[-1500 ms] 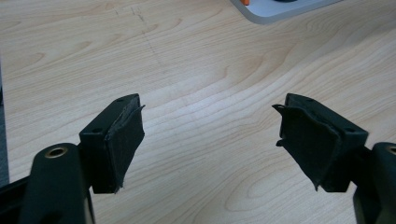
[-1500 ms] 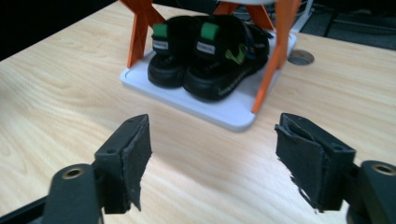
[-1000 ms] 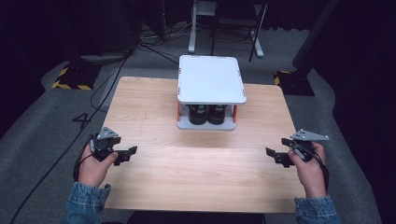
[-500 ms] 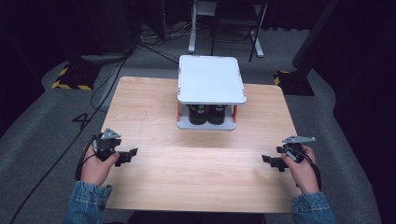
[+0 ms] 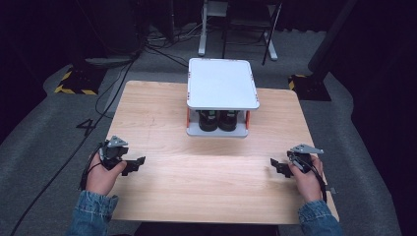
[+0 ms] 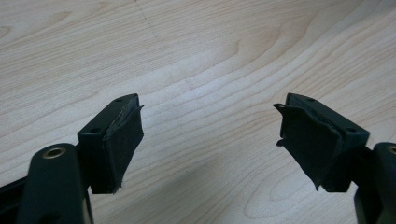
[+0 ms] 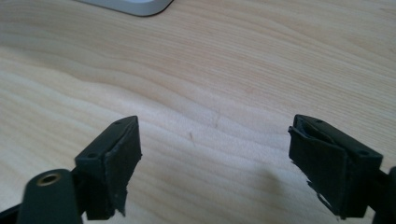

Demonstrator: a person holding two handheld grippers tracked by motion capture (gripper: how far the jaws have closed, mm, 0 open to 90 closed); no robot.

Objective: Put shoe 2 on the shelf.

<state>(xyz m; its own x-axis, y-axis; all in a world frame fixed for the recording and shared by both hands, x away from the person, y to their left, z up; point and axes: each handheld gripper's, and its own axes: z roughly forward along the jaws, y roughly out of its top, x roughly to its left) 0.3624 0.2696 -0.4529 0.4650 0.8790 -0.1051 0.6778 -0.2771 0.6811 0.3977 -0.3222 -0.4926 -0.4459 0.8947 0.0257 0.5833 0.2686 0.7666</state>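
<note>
Near the front edge of the wooden table, well short of the white 2-tier stand that serves as the landmark, both hand-held grippers rest low over bare wood. To the front-left of the stand, the left gripper sits in the person's left hand, its jaws pointing inward toward the table's middle; in the left gripper view the 2 black padded jaws stand wide apart with only wood grain between them, gripping nothing. To the front-right of the stand, the right gripper is held by the right hand, also aimed inward, and the right gripper view shows its jaws spread wide and empty, with a corner of the stand's grey base at the top edge. Under the stand's white top, 2 dark round objects sit on the lower shelf between orange posts; what they are cannot be told. Both grippers are well apart from the stand and from each other.
</note>
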